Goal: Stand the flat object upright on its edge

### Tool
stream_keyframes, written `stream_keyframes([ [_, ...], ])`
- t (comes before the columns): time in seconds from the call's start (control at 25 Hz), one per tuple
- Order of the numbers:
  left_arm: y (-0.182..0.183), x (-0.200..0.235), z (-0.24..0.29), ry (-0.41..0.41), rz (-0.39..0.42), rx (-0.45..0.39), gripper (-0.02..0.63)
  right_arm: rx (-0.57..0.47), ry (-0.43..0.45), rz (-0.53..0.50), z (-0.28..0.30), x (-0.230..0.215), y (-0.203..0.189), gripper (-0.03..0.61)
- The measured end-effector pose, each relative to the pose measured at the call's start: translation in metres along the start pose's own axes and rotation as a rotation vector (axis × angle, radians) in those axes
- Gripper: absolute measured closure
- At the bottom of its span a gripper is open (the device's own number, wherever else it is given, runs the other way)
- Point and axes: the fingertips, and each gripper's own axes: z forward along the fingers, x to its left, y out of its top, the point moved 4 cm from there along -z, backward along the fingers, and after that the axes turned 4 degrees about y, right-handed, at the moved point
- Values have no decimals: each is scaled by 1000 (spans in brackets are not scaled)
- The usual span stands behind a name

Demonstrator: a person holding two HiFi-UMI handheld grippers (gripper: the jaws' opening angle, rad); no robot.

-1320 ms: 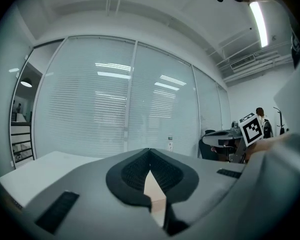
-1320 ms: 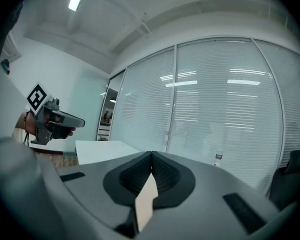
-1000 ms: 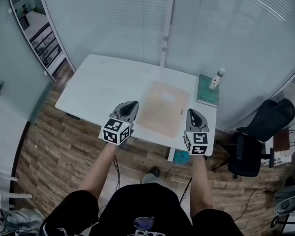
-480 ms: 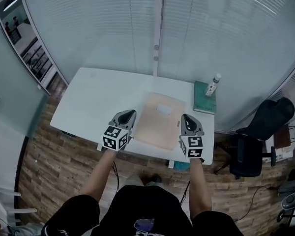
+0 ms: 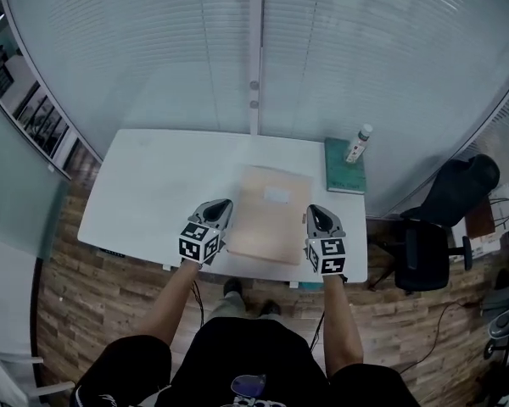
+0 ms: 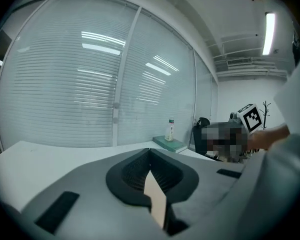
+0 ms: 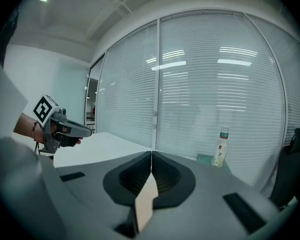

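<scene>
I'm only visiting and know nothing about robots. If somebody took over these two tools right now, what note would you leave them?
Sheet: tan, lying flat on the table, near its front edge.
Left gripper: jaws shut, holding nothing, beside the sheet's left side.
Right gripper: jaws shut, holding nothing, beside its right side.
Done: nothing yet.
Left: stand the sheet upright on its edge.

One each — flat object (image 5: 267,214), book (image 5: 343,178), bottle (image 5: 356,145), table (image 5: 153,176).

Right gripper (image 7: 151,156) fingers (image 7: 182,180) pressed together; bottle (image 7: 221,146) stands beyond.
</scene>
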Motion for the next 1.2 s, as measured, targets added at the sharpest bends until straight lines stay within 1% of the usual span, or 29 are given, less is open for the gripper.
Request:
stream_keyframes([
  [0.12, -7, 8, 16, -44, -21, 20, 592, 31, -5, 40, 12, -4, -14, 555],
  [0.24, -15, 13, 30, -104, -57, 40, 592, 67, -12, 119, 20, -10, -30, 555],
  [0.36, -25, 17, 44, -169, -80, 84, 592, 105, -18, 182, 26, -18, -45, 551],
  [0.4, -29, 18, 48, -195, -92, 104, 591, 121, -10, 208, 29, -20, -50, 536],
  [0.48, -39, 19, 57, -233, -113, 146, 591, 158, 17, 267, 34, -24, -63, 427],
  [0.52, -44, 20, 62, -247, -123, 169, 568, 174, 31, 297, 37, -25, -69, 399],
  [0.56, -50, 22, 67, -260, -132, 193, 510, 187, 44, 327, 41, -25, -74, 376],
  [0.68, -67, 25, 78, -289, -144, 262, 390, 227, 74, 400, 51, -25, -92, 315],
  [0.76, -78, 28, 84, -302, -155, 297, 353, 258, 85, 437, 55, -24, -103, 291],
  [0.88, -91, 32, 92, -319, -190, 339, 324, 292, 93, 492, 60, -24, -118, 275],
  [1.04, -103, 35, 103, -331, -215, 388, 316, 316, 107, 572, 65, -28, -133, 268],
  [1.2, -111, 31, 108, -359, -231, 424, 313, 347, 119, 628, 68, -28, -146, 267],
])
